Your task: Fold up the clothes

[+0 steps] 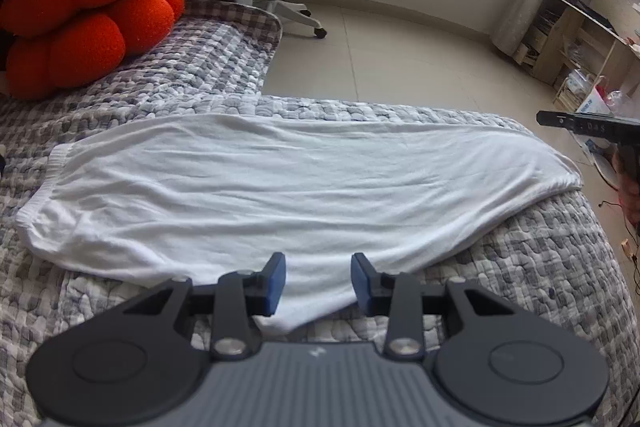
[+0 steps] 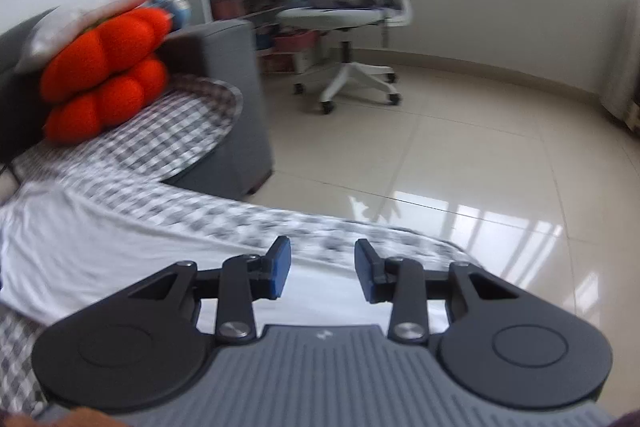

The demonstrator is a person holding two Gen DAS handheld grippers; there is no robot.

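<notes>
Cloth is what fills the left wrist view: a white garment (image 1: 256, 195) is spread in a long band across the grey checked quilt (image 1: 540, 267) of a sofa or bed, its ribbed hem at the left end and its right end draped toward the quilt's edge. It appears doubled lengthwise, though how many layers lie there cannot be told, so the scene would fit a garment midway through folding as well as one merely laid out flat. The left tongs (image 1: 318, 281) are held parted just above the garment's near edge, nothing between the blue pads; that low placing is judged to suit a pinch of the near hem. The right tongs (image 2: 323, 267) are likewise parted and empty, held over the garment's right end (image 2: 100, 251).

The whole garment and the tip of the other tool at the right margin are shown only by the left view. The right view is blurred; the grey sofa arm, the tiled floor and an office chair (image 2: 352, 19) are shown more fully there. An orange plush cushion (image 1: 84, 7) is seen in both.
</notes>
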